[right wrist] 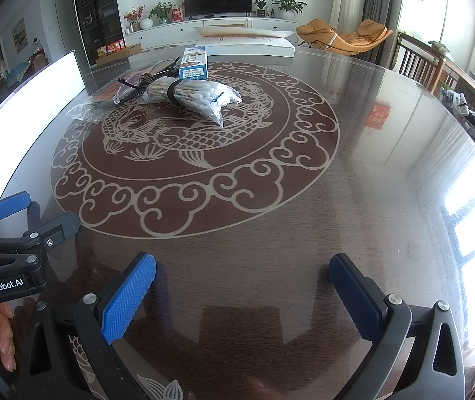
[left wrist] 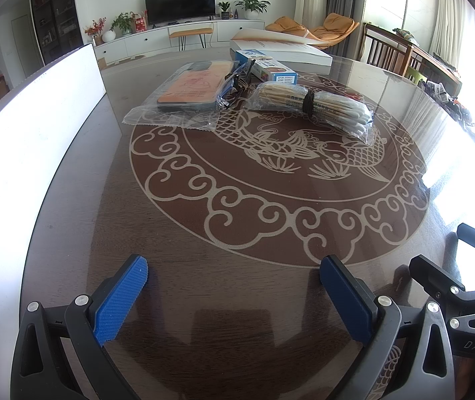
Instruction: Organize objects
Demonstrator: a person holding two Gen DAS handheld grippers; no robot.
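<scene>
My left tool (left wrist: 234, 296) stood wide open over the tabletop (left wrist: 237, 240), holding nothing; my right tool (right wrist: 242, 295) was equally spread and empty. From the left camera I saw the orange packet in its clear sleeve (left wrist: 189, 91) plainly at far left, while the right camera showed only its edge. Beside it lay the dark glasses (left wrist: 237, 81), then the bag of cotton swabs (left wrist: 314, 106), its long axis running left to right, white tips rightward. The blue-and-white box (left wrist: 264, 66) sat just behind. Everything lay well ahead of both tools.
</scene>
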